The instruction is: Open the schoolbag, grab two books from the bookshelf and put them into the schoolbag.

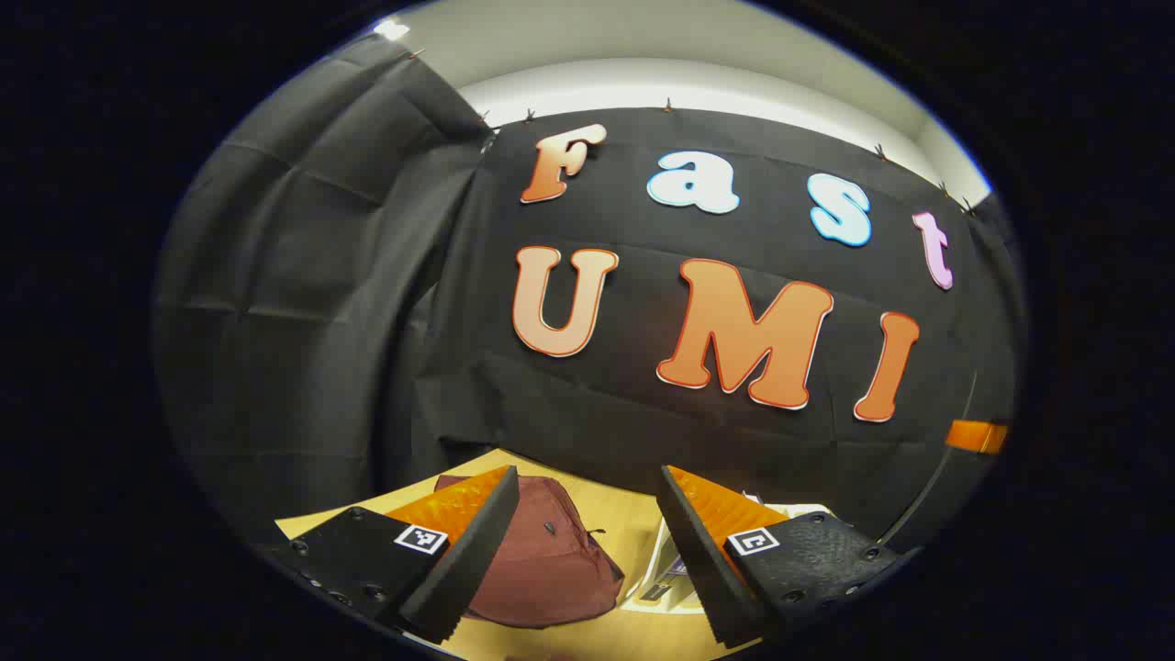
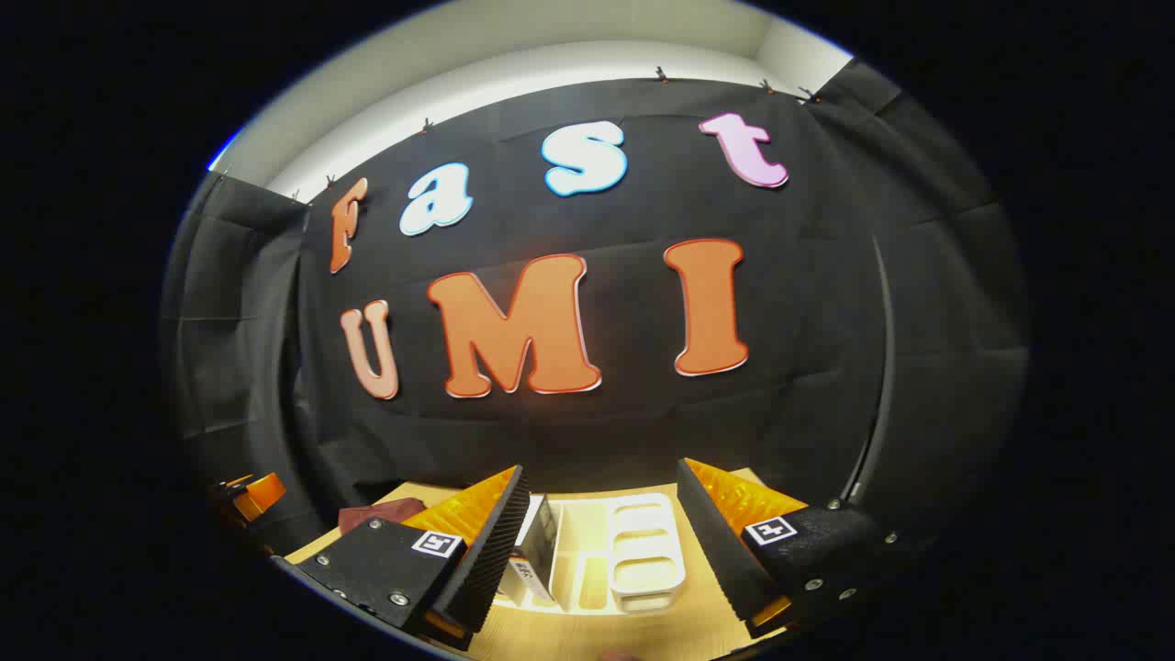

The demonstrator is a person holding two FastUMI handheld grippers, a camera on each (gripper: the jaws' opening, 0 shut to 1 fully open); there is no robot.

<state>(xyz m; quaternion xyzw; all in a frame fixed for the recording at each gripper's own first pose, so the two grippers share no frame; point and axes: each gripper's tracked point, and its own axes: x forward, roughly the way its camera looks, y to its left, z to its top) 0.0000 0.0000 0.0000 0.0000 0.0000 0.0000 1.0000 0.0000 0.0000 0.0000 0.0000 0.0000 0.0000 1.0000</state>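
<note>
Both claws are wide and hold nothing: left claw [image 1: 587, 551] above the closed schoolbag [image 1: 551, 569], right claw [image 2: 601, 551] before the bookshelf [image 2: 633, 551]. At 6 o'clock the bag's soft cloth may slip when you pull.

Both hand-held grippers hang above the light wooden tabletop [image 1: 624, 528], fingers spread, nothing between the pads. Left hand-held gripper [image 1: 587, 551]: slumped maroon fabric schoolbag [image 1: 542, 565] lies straight ahead and below, with a bare strip of tabletop to its right. Right hand-held gripper [image 2: 601, 551]: white plastic slotted bookshelf [image 2: 643, 551] sits dead ahead, and books [image 2: 537, 551] stand in its left section. Black cloth wall [image 2: 597, 431] closes off the back edge just behind both.
</note>
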